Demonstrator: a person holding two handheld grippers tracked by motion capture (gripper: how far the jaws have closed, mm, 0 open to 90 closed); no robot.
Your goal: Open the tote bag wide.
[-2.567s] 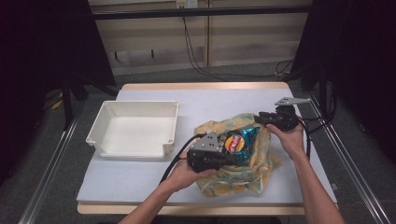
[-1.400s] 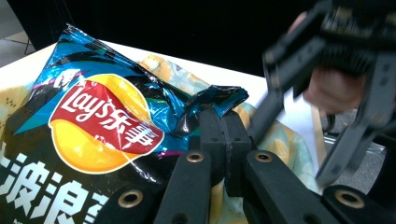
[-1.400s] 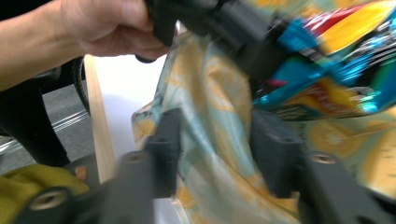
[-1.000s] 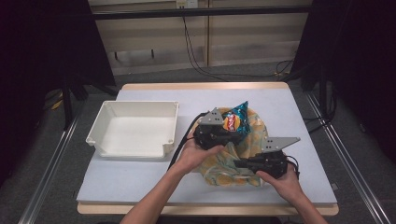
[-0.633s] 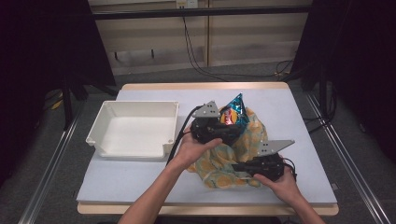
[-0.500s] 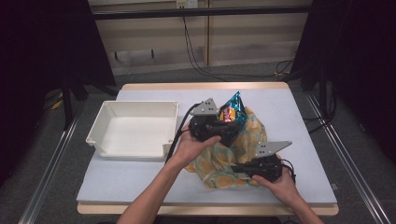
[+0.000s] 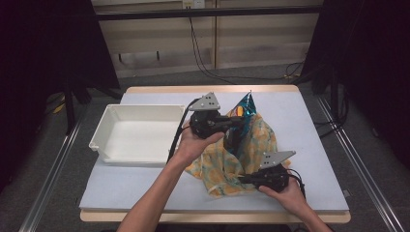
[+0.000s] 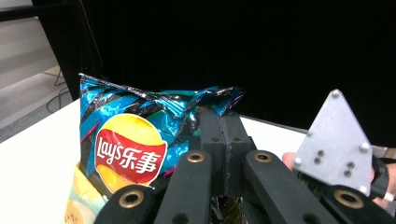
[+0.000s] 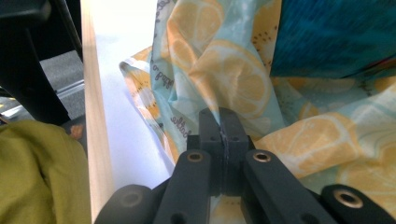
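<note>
High view: nearest us, the right gripper (image 7: 243,180) is sitting low at the near edge of the lemon-print bag (image 7: 227,164), jaws pressed together on a fold of its fabric. In the right gripper view we are seeing the same thing, cloth coming out right at the closed tips, so we are pinning the bag down. Just beyond and above that claw, the left gripper (image 7: 240,122) is holding the chip packet (image 7: 243,110) up, jaws clamped on its top seam; the left gripper view is showing the crimped foil pinched right at the tips.

Progress, as we are judging it: the packet is mostly lifted out of the bag, only its lower end is sitting in the cloth mouth. Left to do: clearing it fully and setting it down, likely in the white tray (image 7: 104,133), which is lying off the cable side of the left claw, well apart.

Orientation: the packet's long axis is running roughly vertical, one corner pointing up and slightly away from us past the left claw, printed face turned toward that gripper's camera.
</note>
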